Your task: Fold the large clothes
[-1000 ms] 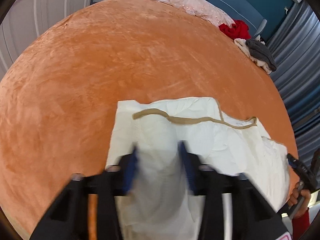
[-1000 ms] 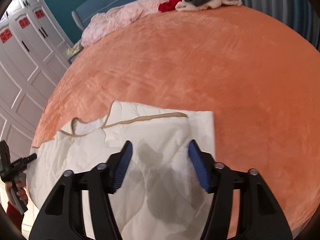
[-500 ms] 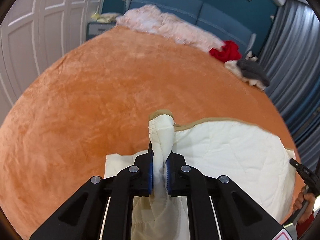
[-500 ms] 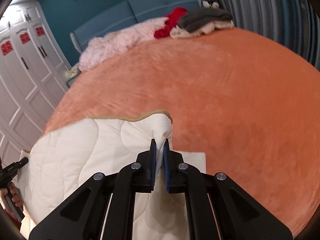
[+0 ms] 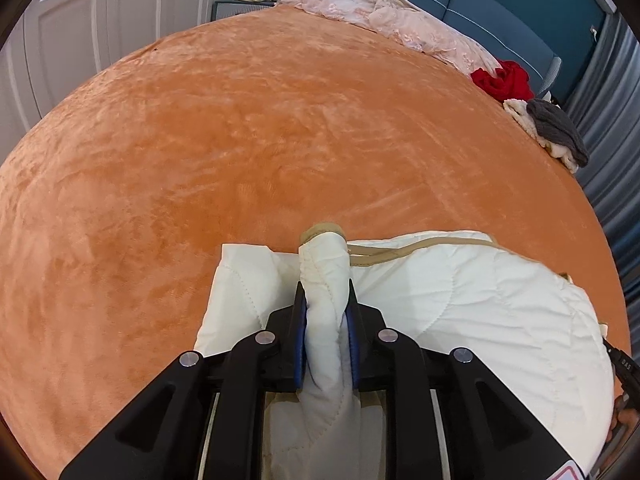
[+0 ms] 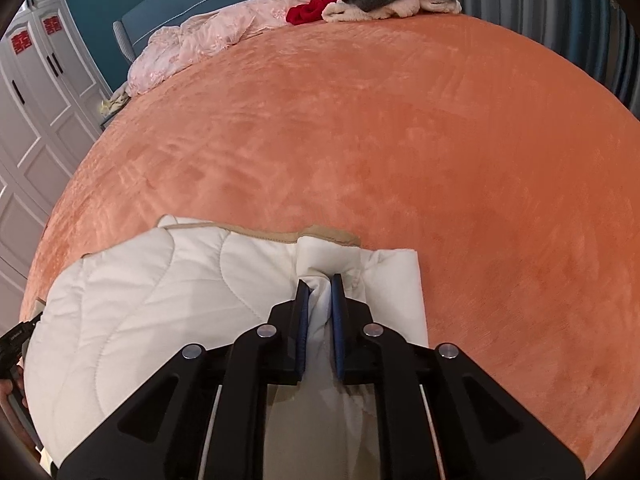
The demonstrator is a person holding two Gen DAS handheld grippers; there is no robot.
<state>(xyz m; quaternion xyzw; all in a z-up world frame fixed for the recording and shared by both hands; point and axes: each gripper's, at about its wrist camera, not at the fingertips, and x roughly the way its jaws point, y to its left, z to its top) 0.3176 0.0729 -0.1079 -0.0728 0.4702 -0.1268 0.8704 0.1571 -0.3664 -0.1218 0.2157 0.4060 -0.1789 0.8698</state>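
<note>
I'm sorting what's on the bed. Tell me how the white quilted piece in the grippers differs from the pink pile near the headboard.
The white quilted piece lies near the front, mostly smoothed and partly folded over; the pink pile sits crumpled at the far edge. The white one has tan edging and stitched quilting; the pink one looks lacy. The left gripper and right gripper each pinch the white piece; nothing holds the pink pile. Both rest on the orange bedspread.

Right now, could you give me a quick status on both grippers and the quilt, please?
Left gripper shut on white quilt. Right gripper shut on its other corner. Quilt part-folded on orange bedspread. Nothing in the way nearby.
</note>
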